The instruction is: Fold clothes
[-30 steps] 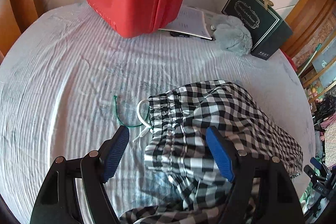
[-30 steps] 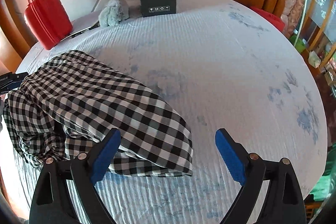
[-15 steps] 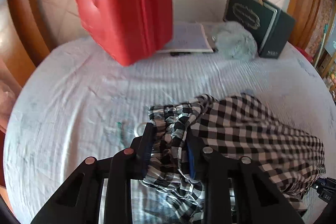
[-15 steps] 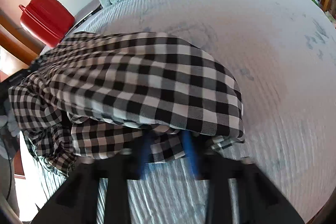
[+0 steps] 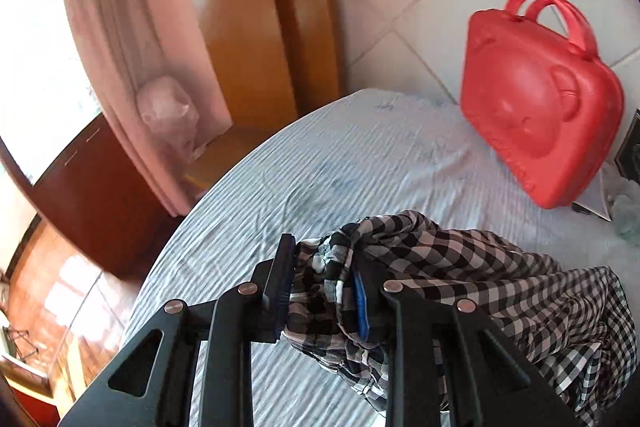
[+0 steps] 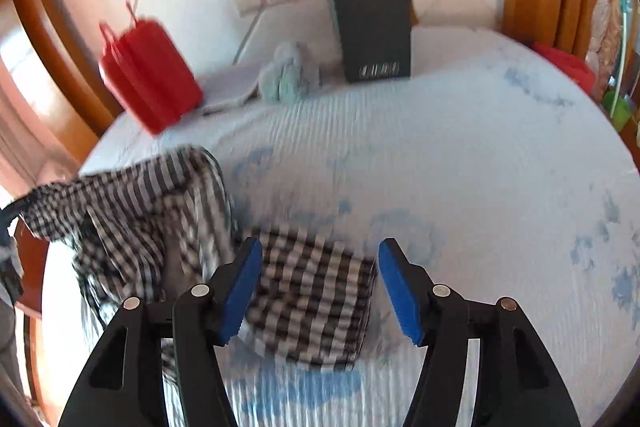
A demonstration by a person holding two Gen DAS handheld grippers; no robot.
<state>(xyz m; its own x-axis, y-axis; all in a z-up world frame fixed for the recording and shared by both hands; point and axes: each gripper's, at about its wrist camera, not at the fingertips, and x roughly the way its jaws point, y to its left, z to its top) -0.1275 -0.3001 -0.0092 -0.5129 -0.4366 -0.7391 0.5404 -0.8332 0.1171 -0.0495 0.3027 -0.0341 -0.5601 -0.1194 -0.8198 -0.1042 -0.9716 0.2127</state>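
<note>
A black-and-white checked garment (image 5: 500, 275) lies on the pale blue bed sheet (image 5: 340, 167). My left gripper (image 5: 322, 259) is shut on its bunched waistband and holds that end lifted above the sheet. In the right wrist view the garment's other end (image 6: 312, 291) lies flat on the sheet under my right gripper (image 6: 320, 247). The right jaws are opening, and their blue pads stand apart on either side of the cloth without pressing it. The raised part of the garment (image 6: 132, 203) stretches away to the left.
A red hard case (image 5: 536, 115) stands at the head of the bed by the tiled wall. Beside it are a grey plush toy (image 6: 286, 75) and a dark box (image 6: 374, 27). The bed's left edge, a pink curtain (image 5: 132, 47) and wooden floor lie to the left.
My left gripper closed on the waistband, then lifted it and swung left toward the bed's edge. My right gripper closed on the hem end, then opened again, and the cloth there lies flat.
</note>
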